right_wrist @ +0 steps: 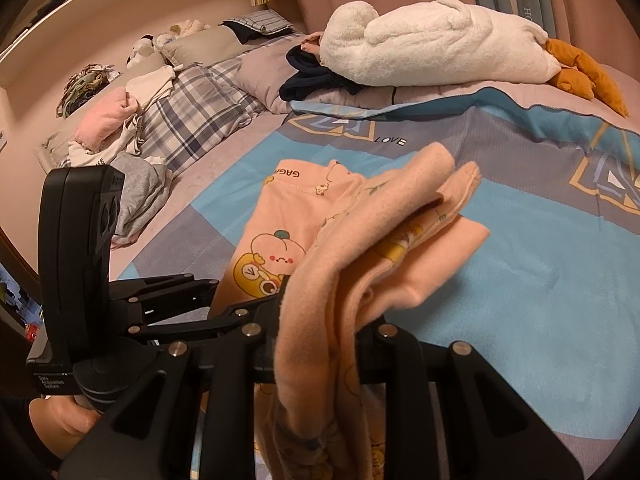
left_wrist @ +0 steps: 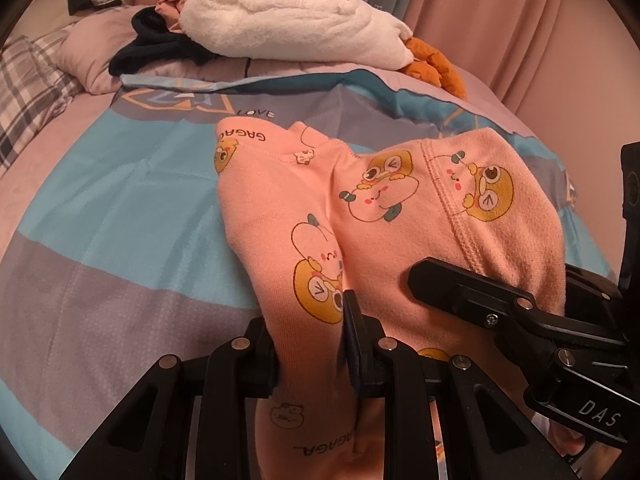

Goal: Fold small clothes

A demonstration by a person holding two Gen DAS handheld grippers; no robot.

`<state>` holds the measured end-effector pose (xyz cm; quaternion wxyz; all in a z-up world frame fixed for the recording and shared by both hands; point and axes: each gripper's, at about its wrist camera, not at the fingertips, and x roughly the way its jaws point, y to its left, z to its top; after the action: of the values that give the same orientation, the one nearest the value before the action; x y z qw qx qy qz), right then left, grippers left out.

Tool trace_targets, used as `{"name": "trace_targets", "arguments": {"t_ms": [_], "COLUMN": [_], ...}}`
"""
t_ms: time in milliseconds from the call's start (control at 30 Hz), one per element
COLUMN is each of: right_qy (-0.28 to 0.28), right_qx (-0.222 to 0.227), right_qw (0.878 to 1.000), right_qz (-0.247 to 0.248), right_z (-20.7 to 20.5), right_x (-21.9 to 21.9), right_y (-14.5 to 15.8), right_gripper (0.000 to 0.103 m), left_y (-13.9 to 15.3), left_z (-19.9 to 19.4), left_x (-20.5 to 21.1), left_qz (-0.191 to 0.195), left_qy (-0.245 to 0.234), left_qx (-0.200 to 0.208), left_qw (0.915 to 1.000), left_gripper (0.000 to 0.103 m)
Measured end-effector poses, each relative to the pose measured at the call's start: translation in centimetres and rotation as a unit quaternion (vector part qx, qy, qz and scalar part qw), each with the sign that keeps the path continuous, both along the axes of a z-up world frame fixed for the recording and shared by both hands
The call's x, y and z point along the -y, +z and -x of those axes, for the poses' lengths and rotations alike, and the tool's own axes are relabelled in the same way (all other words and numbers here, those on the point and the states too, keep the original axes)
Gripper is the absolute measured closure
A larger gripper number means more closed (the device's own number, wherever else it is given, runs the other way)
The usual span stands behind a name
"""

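Note:
A small pink garment [left_wrist: 384, 216] printed with cartoon animals lies partly on the blue and grey bedspread [left_wrist: 120, 200]. My left gripper [left_wrist: 310, 344] is shut on a fold of it near its lower edge. My right gripper [right_wrist: 320, 332] is shut on bunched layers of the same garment [right_wrist: 380, 248] and holds them lifted off the bed. In the left wrist view the right gripper [left_wrist: 480, 300] lies over the cloth at the right. In the right wrist view the left gripper [right_wrist: 168, 300] sits at the left, beside the cloth.
A white plush goose [right_wrist: 432, 40] with orange feet and dark clothing [right_wrist: 316, 76] lie at the head of the bed. Plaid pillows [right_wrist: 192, 120] and a heap of other clothes [right_wrist: 116, 128] are at the left. A pink curtain [left_wrist: 520, 20] hangs behind.

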<state>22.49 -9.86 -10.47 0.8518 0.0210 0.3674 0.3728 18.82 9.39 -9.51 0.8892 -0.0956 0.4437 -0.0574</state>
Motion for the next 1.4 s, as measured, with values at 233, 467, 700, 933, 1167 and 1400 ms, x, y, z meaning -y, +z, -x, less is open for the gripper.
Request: {"name": "trace_targets", "arguments": {"t_ms": [233,467,700,933,1167,1400], "right_qy": [-0.003,-0.005,-0.009,-0.014,-0.021,-0.03], "right_qx": [-0.007,-0.018,-0.028,-0.038,-0.051,-0.063], "right_qw": [1.0,1.0,1.0,0.999,0.998,0.998], "right_qz": [0.0,0.001,-0.001,0.0,0.001,-0.003], "right_z": [-0.8,-1.1,-1.4,-1.7,-2.2,-2.7], "right_x": [-0.1,-0.1,-0.2,-0.2,0.0,0.4], "right_y": [-0.6,-1.2,-1.8,-2.4,-3.1,-3.9], "right_gripper": [0.079,0.079,0.079,0.079,0.079,0.078], "left_y": [-0.6,-1.3,-1.8,-2.3,-2.8,-3.0], "left_z": [-0.6,-1.0,-1.3,-1.5,-1.7,-1.8], "left_x": [0.2,0.3,0.3,0.3,0.3,0.2], "left_qz": [-0.006,-0.009,-0.011,-0.012,-0.013,-0.013], "left_qy": [-0.001,-0.003,-0.003,-0.004,-0.003,-0.002], "left_qx": [-0.007,-0.016,-0.023,-0.032,-0.038,-0.04], "left_qw": [1.0,0.9998,0.9997,0.9994,0.9992,0.9991], "left_gripper": [0.08,0.08,0.08,0.08,0.079,0.078]}}
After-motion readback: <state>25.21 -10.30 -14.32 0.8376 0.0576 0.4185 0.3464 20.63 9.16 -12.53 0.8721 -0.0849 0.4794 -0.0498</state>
